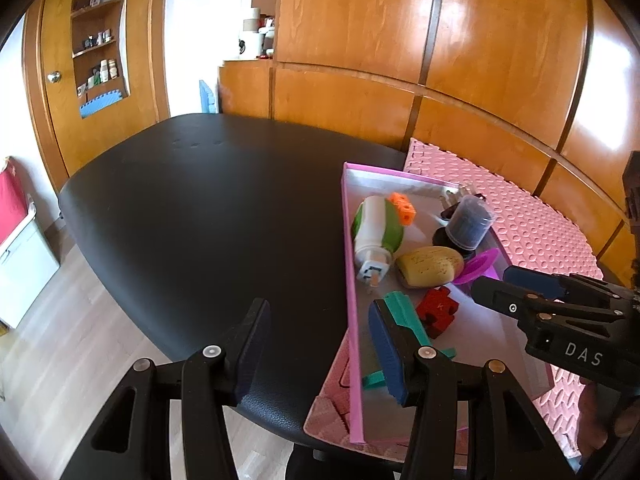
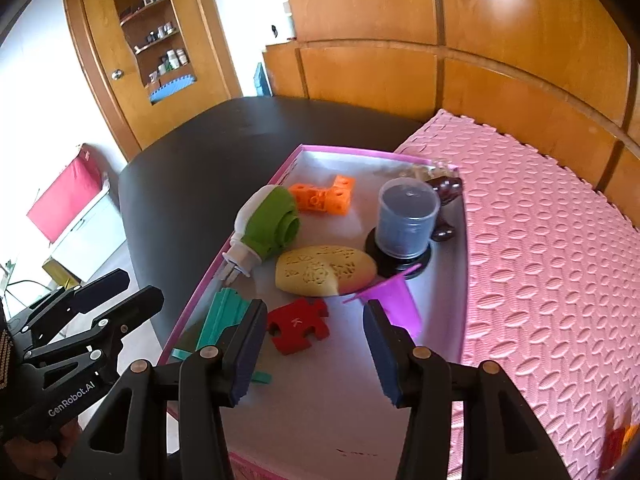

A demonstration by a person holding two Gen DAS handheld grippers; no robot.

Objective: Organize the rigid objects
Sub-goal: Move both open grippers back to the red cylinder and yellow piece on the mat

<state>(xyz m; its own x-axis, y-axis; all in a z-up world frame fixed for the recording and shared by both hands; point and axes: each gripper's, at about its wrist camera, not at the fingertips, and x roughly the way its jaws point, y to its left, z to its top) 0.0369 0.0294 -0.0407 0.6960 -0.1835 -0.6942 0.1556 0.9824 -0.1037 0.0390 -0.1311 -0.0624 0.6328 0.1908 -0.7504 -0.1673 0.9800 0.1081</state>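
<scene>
A pink-rimmed tray (image 2: pixel 432 436) (image 1: pixel 352 320) holds several rigid objects: a green and white plug-like item (image 2: pixel 268 232) (image 1: pixel 376 232), an orange block piece (image 2: pixel 324 196) (image 1: pixel 403 207), a clear cup over a black disc (image 2: pixel 406 220) (image 1: pixel 468 222), a yellow carved oval (image 2: pixel 324 270) (image 1: pixel 430 266), a red puzzle piece (image 2: pixel 298 324) (image 1: pixel 437 308), a teal ridged piece (image 2: pixel 222 316) (image 1: pixel 404 312) and a purple cup on its side (image 2: pixel 396 304) (image 1: pixel 478 264). My right gripper (image 2: pixel 316 340) (image 1: pixel 500 284) is open and empty above the red piece. My left gripper (image 1: pixel 320 336) (image 2: pixel 120 292) is open and empty at the tray's left rim.
The tray sits on a pink foam mat (image 2: pixel 552 248) (image 1: pixel 532 220) laid on a black table (image 1: pixel 208 208) (image 2: pixel 192 168). Wooden panelled walls (image 1: pixel 440 60) stand behind. Dark small items (image 2: pixel 444 192) lie in the tray's far corner. A white and red bin (image 1: pixel 16 240) stands on the floor to the left.
</scene>
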